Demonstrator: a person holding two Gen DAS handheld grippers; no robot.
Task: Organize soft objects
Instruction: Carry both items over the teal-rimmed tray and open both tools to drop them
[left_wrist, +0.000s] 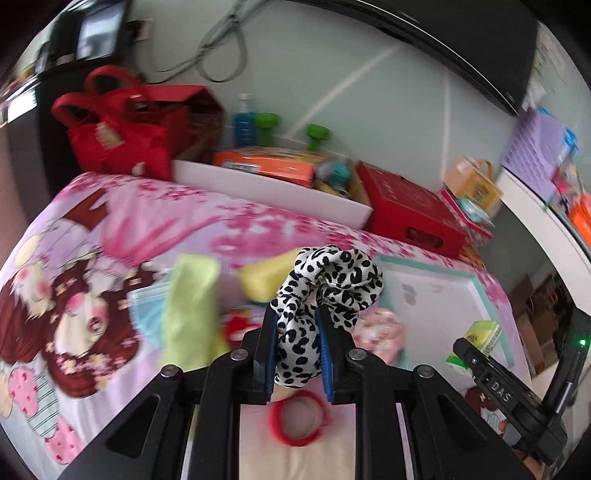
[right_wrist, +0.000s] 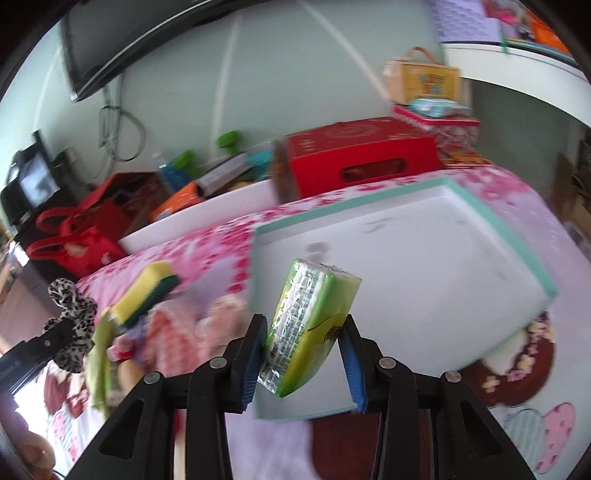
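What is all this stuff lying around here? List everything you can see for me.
scrunchie: one, black-and-white spotted, held in the left fingers
tissue pack: one, green, held in the right fingers, above the box lid
box lid: one, white with teal rim, on the bed
sponge: one, yellow and green, on the bed
green cloth: one, light green, on the bed
face mask: one, blue, under the cloth
red ring: one, red, below the left fingers
red bag: one, red, behind the bed
red box: one, red, at the bed's far edge
bedsheet: one, pink cartoon print
left gripper: black, blue pads
right gripper: black, blue pads
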